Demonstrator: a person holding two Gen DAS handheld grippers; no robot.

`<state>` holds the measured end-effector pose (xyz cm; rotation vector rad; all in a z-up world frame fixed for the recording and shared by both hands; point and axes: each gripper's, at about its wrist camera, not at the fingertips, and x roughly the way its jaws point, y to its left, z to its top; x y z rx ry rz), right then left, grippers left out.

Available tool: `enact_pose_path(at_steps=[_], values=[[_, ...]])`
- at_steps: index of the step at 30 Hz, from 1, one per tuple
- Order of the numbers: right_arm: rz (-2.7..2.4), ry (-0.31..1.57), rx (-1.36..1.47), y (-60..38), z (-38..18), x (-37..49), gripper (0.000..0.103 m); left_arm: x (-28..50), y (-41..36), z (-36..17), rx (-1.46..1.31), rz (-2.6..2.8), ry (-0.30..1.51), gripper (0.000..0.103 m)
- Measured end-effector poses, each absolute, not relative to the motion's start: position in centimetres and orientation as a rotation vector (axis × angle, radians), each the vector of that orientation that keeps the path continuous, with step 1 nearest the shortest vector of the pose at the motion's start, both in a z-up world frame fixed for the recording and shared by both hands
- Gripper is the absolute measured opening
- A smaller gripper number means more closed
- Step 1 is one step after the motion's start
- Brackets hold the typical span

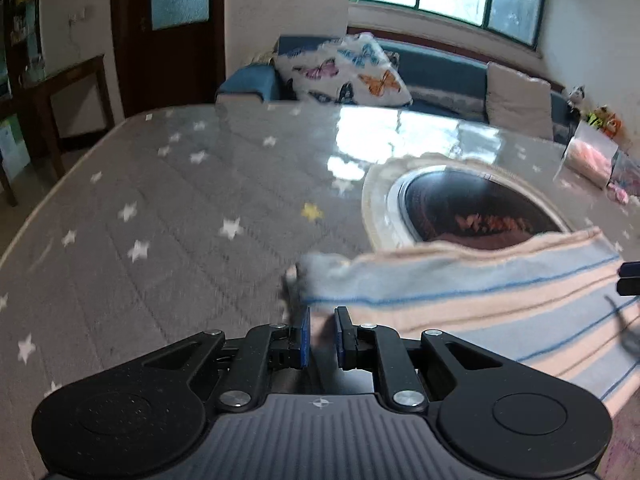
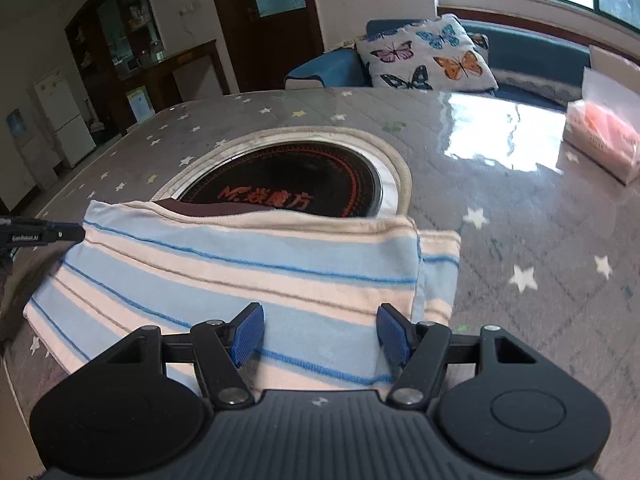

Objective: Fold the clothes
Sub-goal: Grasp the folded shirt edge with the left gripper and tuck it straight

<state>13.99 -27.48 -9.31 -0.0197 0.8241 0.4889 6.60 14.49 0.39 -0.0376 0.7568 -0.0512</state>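
Observation:
A striped garment (image 2: 240,264), in pale blue and peach bands, lies folded on the star-patterned table cover (image 2: 520,240). It overlaps the near rim of the round cooktop. My left gripper (image 1: 322,334) has its blue pads a narrow gap apart on the garment's left edge (image 1: 460,280), which looks slightly lifted and blurred. Seen from the right wrist, the left gripper (image 2: 76,232) touches the garment's far left corner. My right gripper (image 2: 320,334) stands open over the garment's near edge with the fabric flat below it. Its tip (image 1: 630,276) shows at the frame's right edge.
A black round cooktop (image 2: 288,188) with a pale rim is set into the table. A pink packet in clear plastic (image 2: 600,140) sits at the far right. Beyond the table stands a blue sofa with a butterfly cushion (image 2: 428,56).

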Motion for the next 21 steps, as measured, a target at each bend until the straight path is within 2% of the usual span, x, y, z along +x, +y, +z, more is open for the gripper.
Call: enact_pose_path(at_steps=[5, 16, 17, 19, 21], values=[[0.486, 0.813, -0.01, -26.8, -9.1, 16.1, 0.065, 8.0, 13.5, 1.2, -0.022, -0.083, 0.725, 0.014], [0.46, 0.822, 0.025, -27.0, -10.3, 19.6, 0.065, 10.7, 14.2, -1.0, -0.042, -0.063, 0.791, 0.016], [0.458, 0.813, 0.02, -26.9, -10.1, 19.5, 0.065, 10.6, 14.2, -0.9, -0.047, -0.064, 0.788, 0.017], [0.46, 0.808, 0.028, -27.0, -10.1, 19.4, 0.067, 10.5, 14.1, -0.8, -0.042, -0.071, 0.776, 0.034], [0.458, 0.821, 0.026, -27.0, -10.4, 19.6, 0.068, 10.5, 13.9, -0.9, -0.028, -0.067, 0.773, 0.038]])
